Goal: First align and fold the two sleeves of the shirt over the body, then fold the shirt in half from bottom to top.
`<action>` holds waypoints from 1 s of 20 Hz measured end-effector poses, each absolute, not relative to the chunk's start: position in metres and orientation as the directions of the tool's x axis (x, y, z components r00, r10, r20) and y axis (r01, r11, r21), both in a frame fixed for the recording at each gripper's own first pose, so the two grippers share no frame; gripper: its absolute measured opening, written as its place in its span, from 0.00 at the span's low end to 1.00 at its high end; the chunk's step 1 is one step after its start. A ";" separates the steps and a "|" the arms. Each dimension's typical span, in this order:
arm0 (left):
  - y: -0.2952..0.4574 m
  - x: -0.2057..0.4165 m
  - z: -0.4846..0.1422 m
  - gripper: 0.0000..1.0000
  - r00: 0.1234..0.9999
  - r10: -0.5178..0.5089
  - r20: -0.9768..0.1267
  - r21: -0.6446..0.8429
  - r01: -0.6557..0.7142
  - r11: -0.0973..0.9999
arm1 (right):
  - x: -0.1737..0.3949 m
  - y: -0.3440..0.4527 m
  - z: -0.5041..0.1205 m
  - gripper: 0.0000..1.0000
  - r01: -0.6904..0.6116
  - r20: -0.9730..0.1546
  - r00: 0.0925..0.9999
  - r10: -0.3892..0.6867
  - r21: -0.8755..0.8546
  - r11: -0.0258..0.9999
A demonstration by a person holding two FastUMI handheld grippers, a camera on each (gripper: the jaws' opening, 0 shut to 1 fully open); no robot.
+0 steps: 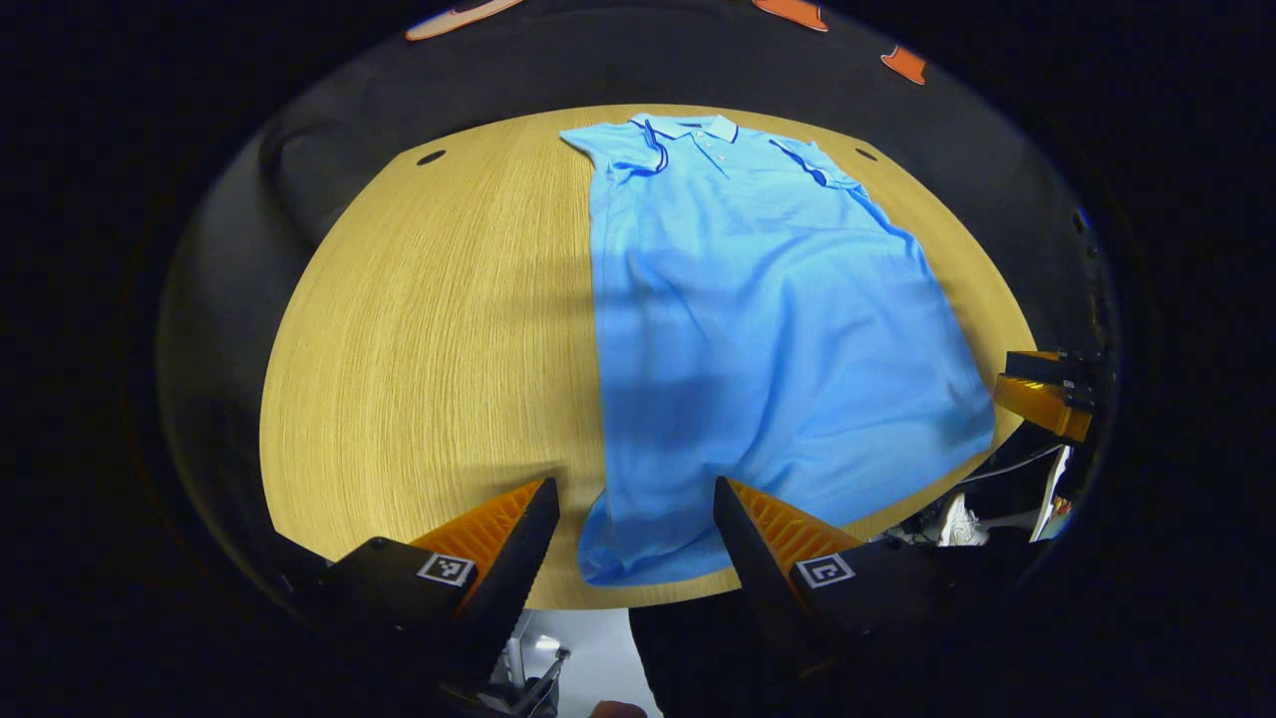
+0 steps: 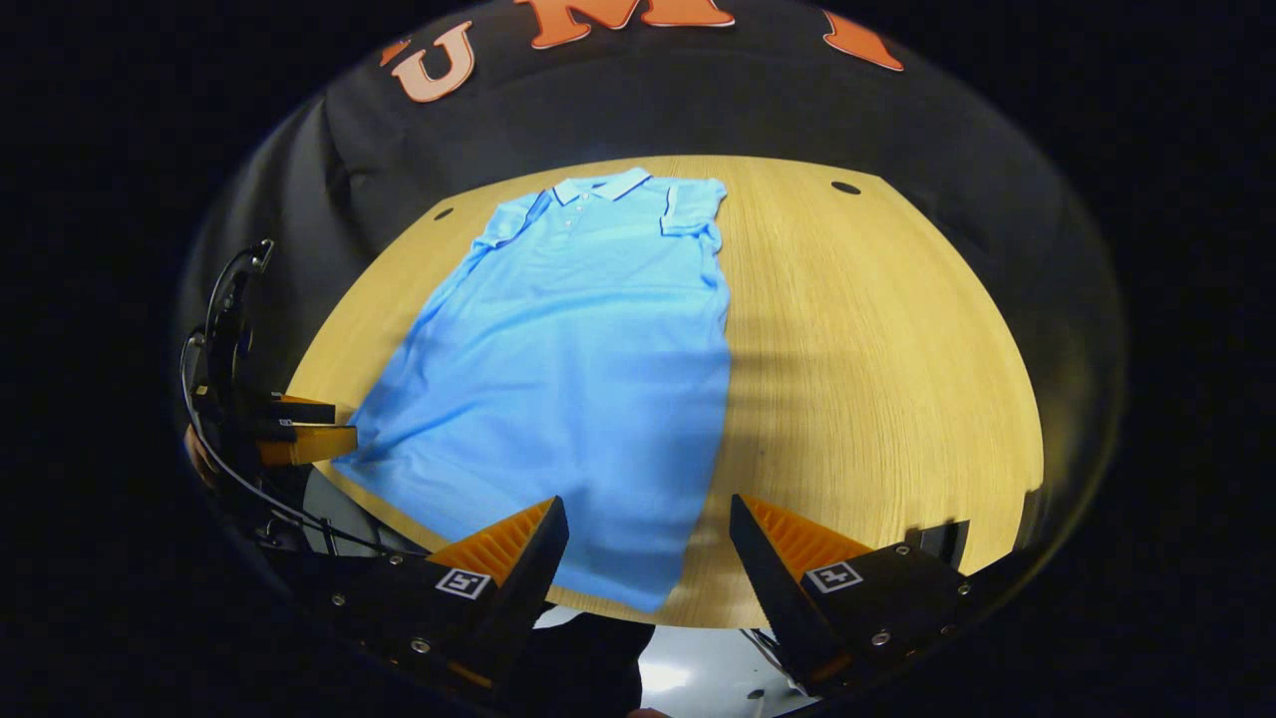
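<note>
Ribbed, wedge-shaped fingers of the left gripper (image 1: 636, 519) stand wide apart above the hem of the shirt (image 1: 758, 329), gripping nothing. That light-blue polo of fine knit lies flat on a pale wood-grain table (image 1: 429, 329), collar at the far edge, both short sleeves folded over the body. Likewise the right gripper (image 2: 648, 538) hangs spread wide over the hem's other corner, empty.

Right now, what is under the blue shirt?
The blue shirt lies flat on the wooden table, its hem hanging slightly over the near edge. Whatever sits beneath the cloth is covered, so I cannot see it.
</note>
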State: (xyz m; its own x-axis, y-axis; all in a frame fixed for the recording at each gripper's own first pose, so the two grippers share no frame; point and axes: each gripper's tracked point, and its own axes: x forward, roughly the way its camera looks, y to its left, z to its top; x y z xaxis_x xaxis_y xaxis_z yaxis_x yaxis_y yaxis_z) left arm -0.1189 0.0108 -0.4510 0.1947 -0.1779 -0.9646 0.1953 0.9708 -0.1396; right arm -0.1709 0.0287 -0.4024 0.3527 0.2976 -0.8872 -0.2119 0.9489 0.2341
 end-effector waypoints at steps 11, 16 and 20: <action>0.011 -0.149 -0.463 1.00 0.154 -0.162 -0.975 -0.126 0.222 0.967 | -0.214 0.040 -0.426 0.95 -0.214 -0.932 0.250 0.263 0.212 0.954; 0.007 -0.149 -0.463 1.00 0.155 -0.187 -0.970 -0.137 0.286 0.948 | -0.213 0.035 -0.431 0.83 -0.207 -0.953 0.240 0.183 0.134 0.969; 0.006 -0.147 -0.465 1.00 0.167 -0.189 -0.968 -0.135 0.289 0.948 | -0.210 0.032 -0.433 0.64 -0.140 -0.969 0.212 0.129 0.101 0.985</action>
State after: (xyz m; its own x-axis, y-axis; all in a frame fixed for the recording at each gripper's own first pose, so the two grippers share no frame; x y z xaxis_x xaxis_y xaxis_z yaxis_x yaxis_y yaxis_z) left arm -0.1470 0.0065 -0.4651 0.1665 -0.1890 -0.9677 0.2893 0.9476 -0.1353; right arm -0.2097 0.0323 -0.4327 0.2124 0.1293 -0.9686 -0.1396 0.9851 0.1009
